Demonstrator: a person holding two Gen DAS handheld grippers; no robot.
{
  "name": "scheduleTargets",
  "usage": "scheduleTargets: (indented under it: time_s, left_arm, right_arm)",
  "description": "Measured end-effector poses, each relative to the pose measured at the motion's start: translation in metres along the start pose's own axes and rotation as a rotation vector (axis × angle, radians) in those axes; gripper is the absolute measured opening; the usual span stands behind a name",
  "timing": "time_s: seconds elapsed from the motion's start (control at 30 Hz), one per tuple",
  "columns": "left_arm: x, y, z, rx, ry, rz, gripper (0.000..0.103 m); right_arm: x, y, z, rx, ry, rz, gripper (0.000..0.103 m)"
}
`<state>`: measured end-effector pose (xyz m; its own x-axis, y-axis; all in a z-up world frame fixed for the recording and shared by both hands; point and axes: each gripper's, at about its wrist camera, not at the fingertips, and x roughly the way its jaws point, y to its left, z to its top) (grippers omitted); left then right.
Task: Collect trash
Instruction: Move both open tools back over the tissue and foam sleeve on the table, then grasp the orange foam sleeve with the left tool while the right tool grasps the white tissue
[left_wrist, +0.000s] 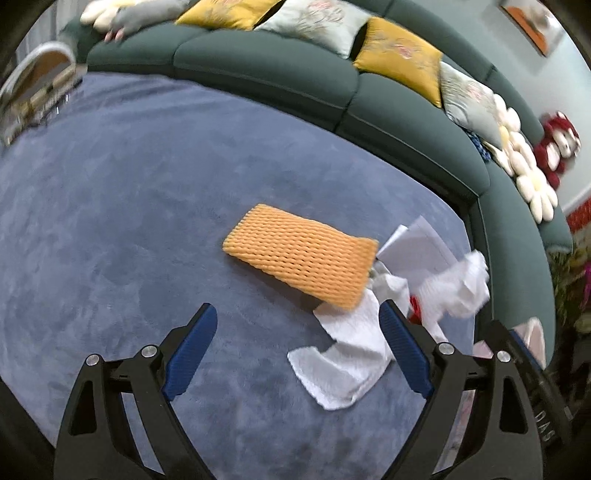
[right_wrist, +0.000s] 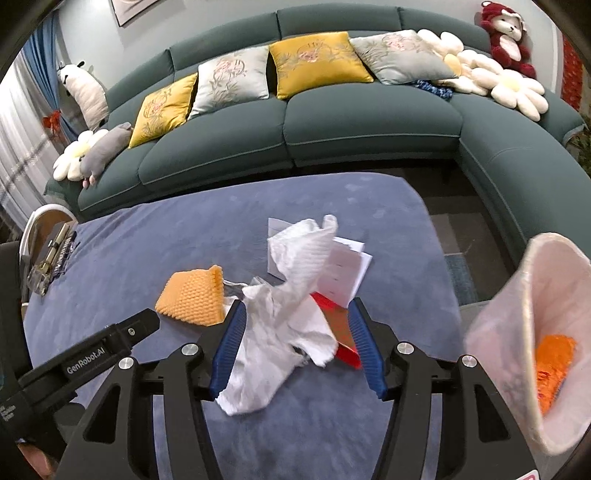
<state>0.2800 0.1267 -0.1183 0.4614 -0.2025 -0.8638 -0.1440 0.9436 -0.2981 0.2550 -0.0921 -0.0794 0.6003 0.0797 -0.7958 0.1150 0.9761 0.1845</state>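
On a blue-covered counter (right_wrist: 129, 251), the right gripper (right_wrist: 297, 345) spreads around a crumpled paper towel (right_wrist: 280, 332), the left gripper (left_wrist: 297, 350) spread empty; a partial pinch could drop it short of the bin (right_wrist: 517, 306).

Two fisheye wrist cams, both pitched steeply down at the blue cloth (left_wrist: 110, 184) from close above it. In the left wrist view we look along the left gripper (left_wrist: 297, 349) fingers, with the frame rolled, so the green sofa (left_wrist: 258, 70) runs as a curved band from top left down the right edge. In the right wrist view we look along the right gripper (right_wrist: 295, 347) and face the sofa (right_wrist: 369, 118) more squarely, horizon nearly level. We get overlap on the orange foam net (left_wrist: 299, 254) (right_wrist: 192, 295), the white paper towel (left_wrist: 343, 365) (right_wrist: 273, 332), the sofa cushions and the red plush. The left gripper's body enters the right view's lower left.
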Motion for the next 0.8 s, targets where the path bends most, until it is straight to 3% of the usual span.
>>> scheduleTargets:
  time_s: [0.4,0.6,0.67,0.73,0.8]
  left_arm:
    - [0.07,0.004,0.029,-0.172,0.122,-0.049,0.083]
    - [0.086,0.003,0.031,-0.202,0.152,-0.066,0.049]
    - [0.085,0.002,0.03,-0.184,0.145,-0.062,0.031]
    - [0.081,0.002,0.029,-0.163,0.13,-0.052,0.02]
    - [0.074,0.002,0.028,-0.149,0.108,-0.039,0.016]
  right_arm:
    - [0.059,0.004,0.01,0.0,0.063,-0.022,0.056]
    - [0.069,-0.004,0.011,0.011,0.073,-0.023,0.052]
    - [0.069,-0.004,0.01,0.012,0.075,-0.015,0.04]
    - [0.068,-0.005,0.009,0.01,0.082,-0.006,0.028]
    - [0.065,-0.005,0.008,0.011,0.085,0.006,0.02]
